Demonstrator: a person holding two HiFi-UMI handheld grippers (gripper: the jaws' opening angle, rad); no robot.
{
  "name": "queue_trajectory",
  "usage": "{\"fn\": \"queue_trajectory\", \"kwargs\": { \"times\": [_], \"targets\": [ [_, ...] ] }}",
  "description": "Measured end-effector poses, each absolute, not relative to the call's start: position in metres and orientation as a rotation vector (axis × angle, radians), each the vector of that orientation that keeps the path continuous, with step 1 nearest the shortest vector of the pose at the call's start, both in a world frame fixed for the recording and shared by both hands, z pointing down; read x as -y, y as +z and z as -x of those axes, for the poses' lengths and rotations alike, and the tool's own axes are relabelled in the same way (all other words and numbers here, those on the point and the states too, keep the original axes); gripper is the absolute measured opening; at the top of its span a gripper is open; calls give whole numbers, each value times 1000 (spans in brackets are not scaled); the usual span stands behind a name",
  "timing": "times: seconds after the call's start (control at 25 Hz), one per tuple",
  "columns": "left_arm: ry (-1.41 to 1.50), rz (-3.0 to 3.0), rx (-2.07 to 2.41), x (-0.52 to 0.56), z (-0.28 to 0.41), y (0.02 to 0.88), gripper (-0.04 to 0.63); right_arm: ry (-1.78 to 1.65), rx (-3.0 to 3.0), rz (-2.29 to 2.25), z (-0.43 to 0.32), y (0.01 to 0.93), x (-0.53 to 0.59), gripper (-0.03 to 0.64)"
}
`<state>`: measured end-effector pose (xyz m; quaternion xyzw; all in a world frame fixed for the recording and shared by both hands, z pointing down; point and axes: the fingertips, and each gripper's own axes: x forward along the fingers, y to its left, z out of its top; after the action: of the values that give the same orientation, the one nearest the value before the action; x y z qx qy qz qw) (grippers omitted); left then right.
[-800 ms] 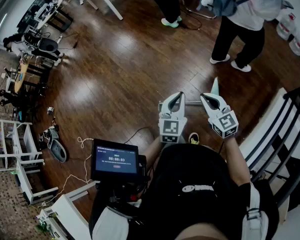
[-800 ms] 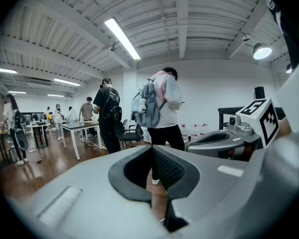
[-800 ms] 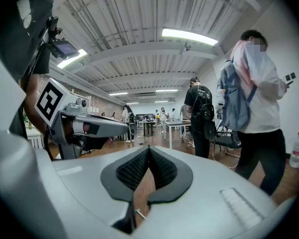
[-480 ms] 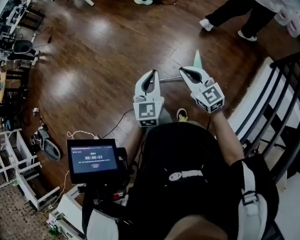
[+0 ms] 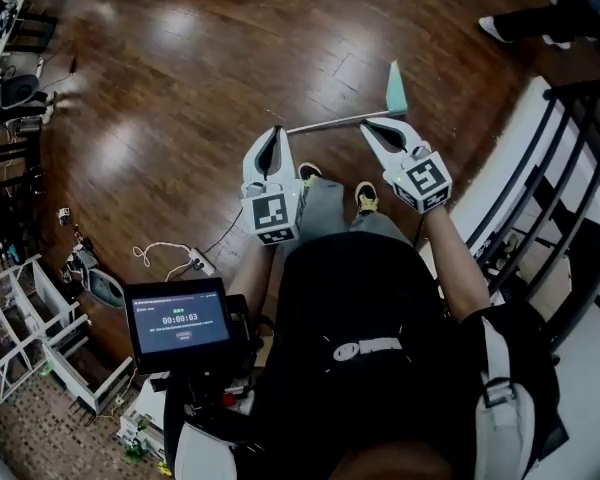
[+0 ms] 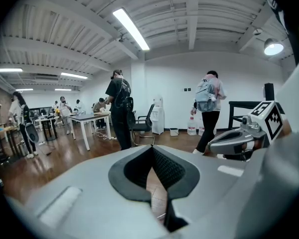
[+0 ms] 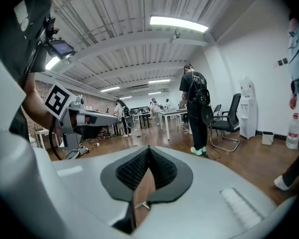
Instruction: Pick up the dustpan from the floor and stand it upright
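- Floor [image 5: 210,78]: dark brown wooden boards, glossy, marked with pale reflections of the ceiling lights.
- Dustpan [image 5: 396,90]: a teal pan with a long thin handle [image 5: 330,122]. It is laid flat on the floor near the railing-side edge, just ahead of the person's shoes [image 5: 365,197], and is not yet stood upright.
- Left gripper [image 5: 274,132]: held above the floor with its jaws closed together and nothing gripped. In the head view its tip is seen near the free end of the handle.
- Right gripper [image 5: 369,126]: jaws likewise pressed together and empty. Its tip is seen just beside the handle, towards the pan; contact cannot be judged.
- Black railing [image 5: 570,168] and white ledge [image 5: 500,183]: set along the floor's right edge.
- White cable [image 5: 165,260] and white shelving [image 5: 20,318]: found at the floor's left edge.
- Screen [image 5: 177,320]: carried in front of the person and lit.
- Room: a white ribbed ceiling fitted with strip lights [image 6: 131,29]. It is furnished with a white table [image 6: 87,118], an office chair [image 6: 144,123] and a water dispenser [image 6: 158,114]. Several people [image 6: 120,108] are seen standing.
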<state>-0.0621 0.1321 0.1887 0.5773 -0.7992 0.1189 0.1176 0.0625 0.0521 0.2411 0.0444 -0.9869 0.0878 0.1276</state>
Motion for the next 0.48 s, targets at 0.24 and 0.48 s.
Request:
{"fn": "queue_trajectory", "kwargs": {
  "times": [0.24, 0.48],
  "targets": [
    [275, -1665, 2318, -142, 100, 209, 20, 240, 2824, -102, -33, 251, -65, 3],
    [226, -1575, 2307, -152, 170, 231, 20, 139, 2733, 40, 38, 264, -77, 3]
  ]
}}
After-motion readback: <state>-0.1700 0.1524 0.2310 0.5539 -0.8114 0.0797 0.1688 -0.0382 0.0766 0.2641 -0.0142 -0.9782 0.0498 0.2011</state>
